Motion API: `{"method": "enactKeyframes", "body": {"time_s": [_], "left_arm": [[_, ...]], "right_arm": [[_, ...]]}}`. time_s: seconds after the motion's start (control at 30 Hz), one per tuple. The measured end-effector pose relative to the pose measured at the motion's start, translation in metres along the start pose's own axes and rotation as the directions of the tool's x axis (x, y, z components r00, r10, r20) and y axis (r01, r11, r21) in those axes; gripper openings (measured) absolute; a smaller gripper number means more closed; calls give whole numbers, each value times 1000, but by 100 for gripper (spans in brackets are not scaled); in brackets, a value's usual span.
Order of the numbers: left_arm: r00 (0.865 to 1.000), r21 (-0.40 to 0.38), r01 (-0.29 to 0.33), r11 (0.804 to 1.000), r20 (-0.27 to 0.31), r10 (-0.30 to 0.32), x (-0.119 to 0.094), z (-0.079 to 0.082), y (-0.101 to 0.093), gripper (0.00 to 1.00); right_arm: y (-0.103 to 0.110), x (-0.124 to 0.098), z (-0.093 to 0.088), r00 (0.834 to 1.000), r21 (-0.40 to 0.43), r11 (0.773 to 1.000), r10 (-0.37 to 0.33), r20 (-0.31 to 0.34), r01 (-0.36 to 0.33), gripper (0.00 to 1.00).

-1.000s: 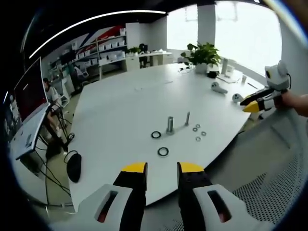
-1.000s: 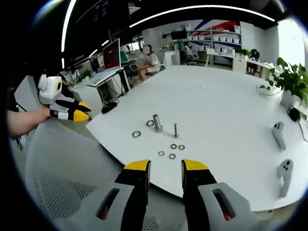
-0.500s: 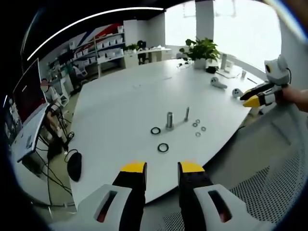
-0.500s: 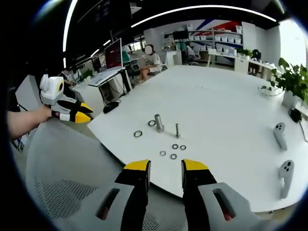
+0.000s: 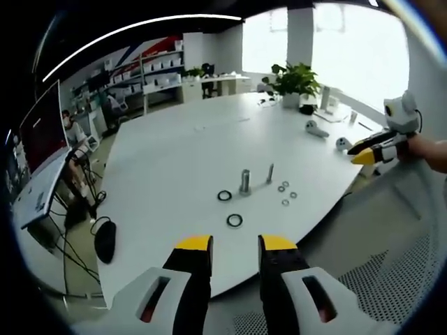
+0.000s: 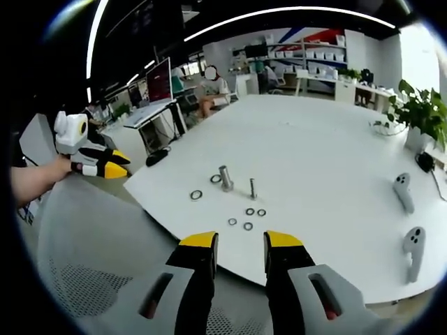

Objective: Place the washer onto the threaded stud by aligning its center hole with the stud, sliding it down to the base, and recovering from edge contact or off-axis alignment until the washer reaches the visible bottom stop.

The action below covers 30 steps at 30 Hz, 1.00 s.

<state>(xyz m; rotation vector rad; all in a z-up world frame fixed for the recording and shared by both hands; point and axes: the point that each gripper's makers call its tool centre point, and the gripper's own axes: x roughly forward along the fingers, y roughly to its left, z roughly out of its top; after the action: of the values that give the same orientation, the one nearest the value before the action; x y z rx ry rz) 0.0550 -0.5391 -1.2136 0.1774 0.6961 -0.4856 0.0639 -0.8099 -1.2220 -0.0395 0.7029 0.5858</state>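
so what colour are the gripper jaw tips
Yellow, on black jaws; clearest on the left gripper in the left gripper view.

1. An office with a big white table (image 5: 174,153).
2. Shelves (image 6: 318,56) line the far wall.
3. A plant (image 5: 297,77) stands by bright windows (image 5: 356,49).
4. A mesh chair (image 6: 91,258) sits close by.

You work in a bright, evenly lit office. Daylight floods in from the windows (image 5: 349,49) at the upper right of the left gripper view and washes them out to white. A long ceiling light strip (image 6: 293,12) curves overhead. The white table (image 6: 328,160) shows soft glare and only faint shadows. Fisheye bending grows toward the edges, where detail softens.
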Motion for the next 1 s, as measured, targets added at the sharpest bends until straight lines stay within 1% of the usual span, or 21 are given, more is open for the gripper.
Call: {"method": "enactKeyframes", "body": {"time_s": [0.13, 0.33, 0.4, 0.47, 0.53, 0.6, 0.63, 0.73, 0.83, 0.93, 0.97, 1.0], "left_arm": [[1000, 4, 8, 1000, -14, -8, 1, -2, -1, 24], [1000, 6, 6, 1000, -24, -6, 1, -4, -1, 24], [1000, -3, 5, 1000, -10, -5, 0, -2, 1, 23], [999, -23, 5, 1000, 35, -4, -3, 5, 2, 23], [1000, -23, 4, 1000, 30, -3, -2, 4, 2, 23], [1000, -16, 10, 1000, 1, -10, 0, 0, -1, 23], [1000, -14, 10, 1000, -2, -10, 1, -1, -1, 23], [1000, -24, 4, 1000, 11, -4, -1, 1, 1, 24], [1000, -21, 4, 1000, 0, -4, 0, -1, 2, 24], [1000, -40, 11, 999, -1, -11, 0, 0, 2, 25], [1000, -47, 17, 999, -12, -17, 2, -2, 1, 26], [999, -40, 26, 999, -45, -28, 4, -7, 0, 27]], "right_arm": [[0, 0, 3, 1000, 4, 1000, 0, 8, 0, 28], [1, 1, 1, 1000, 3, 1000, 2, -2, -2, 28], [1, 1, 2, 1000, 2, 1000, 3, 1, -3, 28], [1, 0, 2, 1000, 2, 1000, 2, 4, -2, 28], [0, 0, 1, 1000, 9, 1000, -3, 2, 3, 28], [0, 1, 1, 1000, 10, 1000, -1, 3, 1, 28], [0, 1, 2, 1000, 9, 1000, 0, 4, 0, 28], [1, 0, 2, 1000, 8, 1000, 3, 9, -3, 28], [1, 1, 3, 1000, 6, 1000, 6, 8, -6, 28], [2, 1, 2, 1000, 8, 1000, 9, 8, -9, 28], [1, 0, 3, 1000, 9, 1000, 9, 10, -9, 28], [1, 0, 3, 1000, 10, 1000, 7, 11, -7, 28]]}}
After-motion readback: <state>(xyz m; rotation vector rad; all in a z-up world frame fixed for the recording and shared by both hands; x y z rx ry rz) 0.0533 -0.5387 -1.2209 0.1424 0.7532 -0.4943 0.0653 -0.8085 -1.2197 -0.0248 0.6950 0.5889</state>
